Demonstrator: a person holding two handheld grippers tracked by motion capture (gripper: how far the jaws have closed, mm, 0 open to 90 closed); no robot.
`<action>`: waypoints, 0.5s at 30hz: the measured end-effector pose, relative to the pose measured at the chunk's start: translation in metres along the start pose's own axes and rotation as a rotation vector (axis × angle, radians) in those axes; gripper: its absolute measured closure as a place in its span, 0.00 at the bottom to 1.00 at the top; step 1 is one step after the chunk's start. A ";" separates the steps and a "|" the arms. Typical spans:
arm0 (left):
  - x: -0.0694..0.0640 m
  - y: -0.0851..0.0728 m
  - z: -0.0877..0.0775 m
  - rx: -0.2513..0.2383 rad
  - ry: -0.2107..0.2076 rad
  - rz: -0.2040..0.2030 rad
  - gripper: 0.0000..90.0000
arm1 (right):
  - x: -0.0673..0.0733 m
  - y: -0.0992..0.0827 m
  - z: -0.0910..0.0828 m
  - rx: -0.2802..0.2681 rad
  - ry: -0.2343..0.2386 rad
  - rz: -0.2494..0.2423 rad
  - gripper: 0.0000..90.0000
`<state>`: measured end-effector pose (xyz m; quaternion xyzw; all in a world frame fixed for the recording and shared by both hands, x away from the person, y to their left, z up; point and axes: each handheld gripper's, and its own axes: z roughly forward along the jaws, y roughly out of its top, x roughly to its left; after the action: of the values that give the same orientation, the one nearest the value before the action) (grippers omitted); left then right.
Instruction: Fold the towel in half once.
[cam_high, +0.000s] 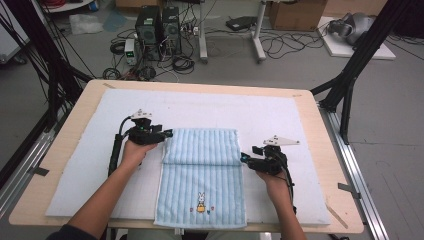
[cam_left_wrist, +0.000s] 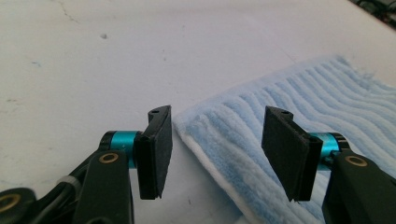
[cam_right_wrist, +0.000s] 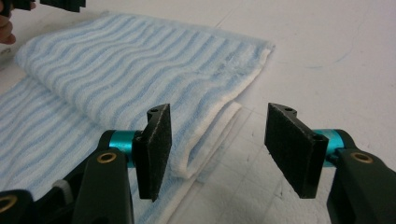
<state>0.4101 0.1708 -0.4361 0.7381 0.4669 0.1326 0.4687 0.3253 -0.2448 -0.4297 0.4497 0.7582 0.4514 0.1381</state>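
A light blue striped towel (cam_high: 200, 170) with a small rabbit motif (cam_high: 201, 202) lies on the white mat (cam_high: 95, 165). Its far end is folded back over itself. My left gripper (cam_high: 167, 134) is at the folded part's far left corner, open; in the left gripper view that towel corner (cam_left_wrist: 224, 126) lies on the mat between the black pads (cam_left_wrist: 156, 144), untouched. My right gripper (cam_high: 243, 159) is at the towel's right edge by the fold, open, with the doubled edge (cam_right_wrist: 201, 140) lying below its left pad (cam_right_wrist: 154, 149).
The mat covers most of a wooden table (cam_high: 62, 145). Black frame legs (cam_high: 350, 75) stand at both far corners. Computer towers (cam_high: 157, 27), cables and cardboard boxes sit on the floor beyond the table.
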 end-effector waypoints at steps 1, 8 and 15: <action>-0.001 0.000 0.002 0.005 0.000 0.001 0.48 | 0.000 0.000 0.000 0.000 -0.001 0.004 0.45; -0.013 -0.007 0.020 0.097 0.031 0.093 0.49 | 0.001 0.000 0.000 0.005 -0.006 -0.003 0.44; -0.016 -0.007 0.019 0.116 0.052 0.177 0.78 | 0.001 0.000 0.002 0.009 -0.010 -0.008 0.43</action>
<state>0.4095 0.1481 -0.4475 0.7985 0.4188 0.1654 0.3995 0.3259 -0.2431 -0.4306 0.4494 0.7615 0.4451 0.1416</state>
